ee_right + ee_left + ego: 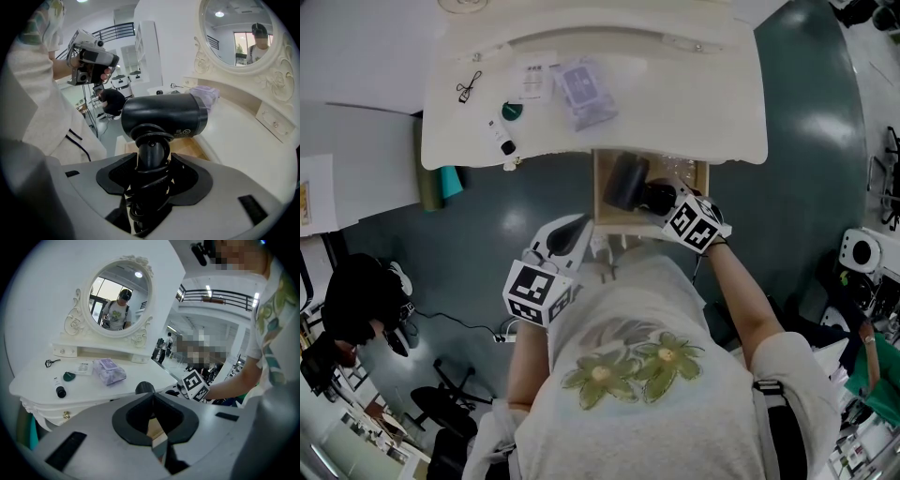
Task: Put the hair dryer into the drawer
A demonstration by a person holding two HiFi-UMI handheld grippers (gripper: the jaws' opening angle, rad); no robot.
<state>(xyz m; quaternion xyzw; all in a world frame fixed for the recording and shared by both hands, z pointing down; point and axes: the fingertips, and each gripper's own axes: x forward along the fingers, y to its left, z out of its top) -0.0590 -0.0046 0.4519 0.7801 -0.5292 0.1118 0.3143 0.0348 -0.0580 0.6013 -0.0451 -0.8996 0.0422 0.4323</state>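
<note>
right gripper (151, 165): I have it reached forward on my right, over the open drawer. Jaws clamped on the hair dryer's handle, with the cord wound round the handle inside the grip.
left gripper (152, 396): pulled in close to my chest, just left of the drawer front, pointing at the table. Jaws closed together, nothing in them.
hair dryer (164, 117): black, barrel lying crosswise above the handle, held inside the drawer's outline. I can't tell if it touches the bottom.
drawer (598, 202): pulled out from under the table's front edge, wood bottom showing beside the dryer.
table (675, 112): white dressing table with a curved front. On its left half I see a purple packet (581, 89), a white card (534, 80) just beside it, a green disc (513, 111), a small bottle (500, 138) near the front edge and a small black wire item (469, 86) further left.
mirror (121, 296): oval, ornate white frame, upright at the back of the table, with a person reflected in it.
room: dark teal floor (797, 187) round the table, white wall behind the mirror, a railing (215, 294) high up to the right.
</note>
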